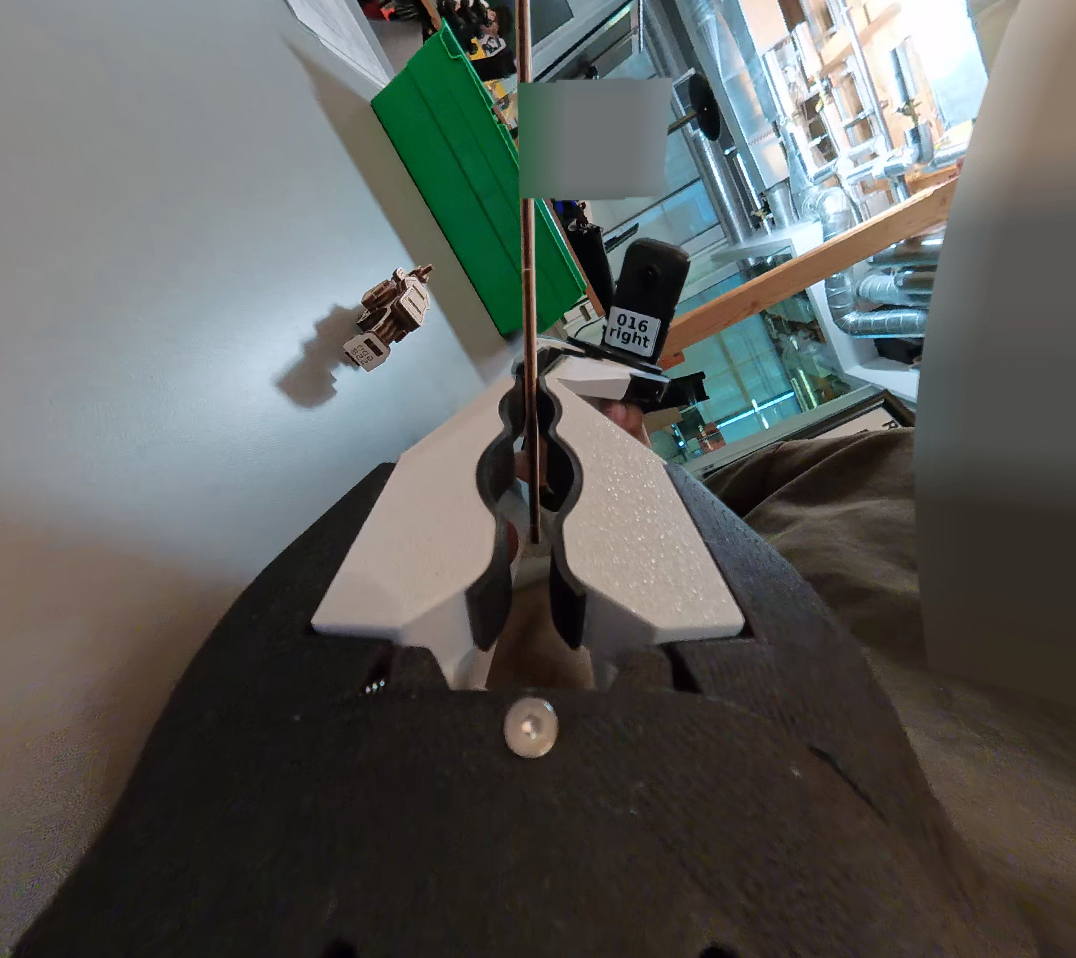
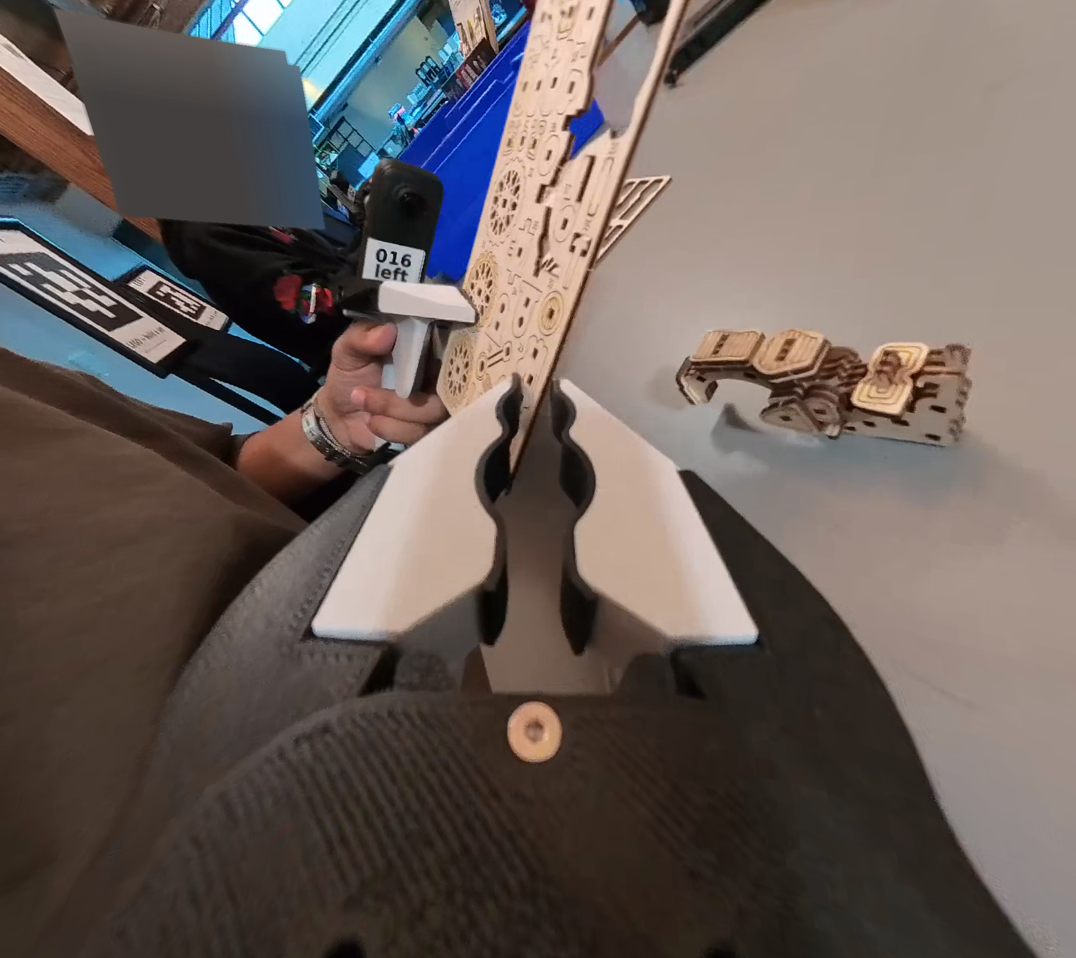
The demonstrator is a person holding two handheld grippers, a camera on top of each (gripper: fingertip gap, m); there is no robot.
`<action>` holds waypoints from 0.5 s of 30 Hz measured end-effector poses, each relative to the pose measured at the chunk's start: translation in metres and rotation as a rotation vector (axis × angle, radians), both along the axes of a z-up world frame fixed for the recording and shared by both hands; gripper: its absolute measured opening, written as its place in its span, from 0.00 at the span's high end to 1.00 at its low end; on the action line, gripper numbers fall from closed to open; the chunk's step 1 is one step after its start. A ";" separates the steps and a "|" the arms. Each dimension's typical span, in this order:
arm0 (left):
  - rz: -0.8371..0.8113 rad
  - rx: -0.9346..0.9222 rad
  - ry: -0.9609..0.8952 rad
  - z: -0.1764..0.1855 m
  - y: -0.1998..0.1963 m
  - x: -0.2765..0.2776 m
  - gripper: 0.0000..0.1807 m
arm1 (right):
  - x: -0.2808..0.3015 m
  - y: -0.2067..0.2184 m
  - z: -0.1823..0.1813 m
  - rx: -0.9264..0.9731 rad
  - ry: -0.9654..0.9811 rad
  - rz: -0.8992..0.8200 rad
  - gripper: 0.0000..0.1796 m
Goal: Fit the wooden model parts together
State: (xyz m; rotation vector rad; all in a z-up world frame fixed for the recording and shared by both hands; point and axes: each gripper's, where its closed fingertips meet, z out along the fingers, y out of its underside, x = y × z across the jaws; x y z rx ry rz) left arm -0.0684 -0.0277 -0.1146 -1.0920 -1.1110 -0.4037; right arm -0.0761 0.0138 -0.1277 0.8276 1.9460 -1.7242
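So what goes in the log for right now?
left gripper: shut on flat laser-cut wooden parts sheet | right gripper: open around sheet | half-built wooden model: on table

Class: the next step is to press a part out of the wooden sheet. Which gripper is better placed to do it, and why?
Probably right. The left gripper is shut on the wooden sheet, steadying it, while the right gripper straddles its edge with a visible gap.

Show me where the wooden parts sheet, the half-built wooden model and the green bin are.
wooden parts sheet (image 2: 527, 208), right wrist view, its flat cut face.
half-built wooden model (image 2: 832, 389), right wrist view, its middle.
green bin (image 1: 466, 173), left wrist view, its side wall.
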 end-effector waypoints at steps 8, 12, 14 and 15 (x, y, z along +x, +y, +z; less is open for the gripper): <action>-0.018 -0.071 0.039 -0.002 0.005 0.004 1.00 | -0.002 0.002 -0.004 -0.003 -0.088 0.018 0.96; -0.008 -0.127 0.054 -0.006 0.006 0.004 1.00 | -0.002 0.002 -0.011 0.032 -0.116 0.022 0.96; -0.004 -0.139 0.054 -0.008 0.006 0.004 1.00 | -0.002 0.002 -0.013 0.051 -0.109 0.017 0.96; -0.002 -0.140 0.052 -0.008 0.006 0.004 1.00 | -0.003 0.002 -0.014 0.056 -0.109 0.014 0.96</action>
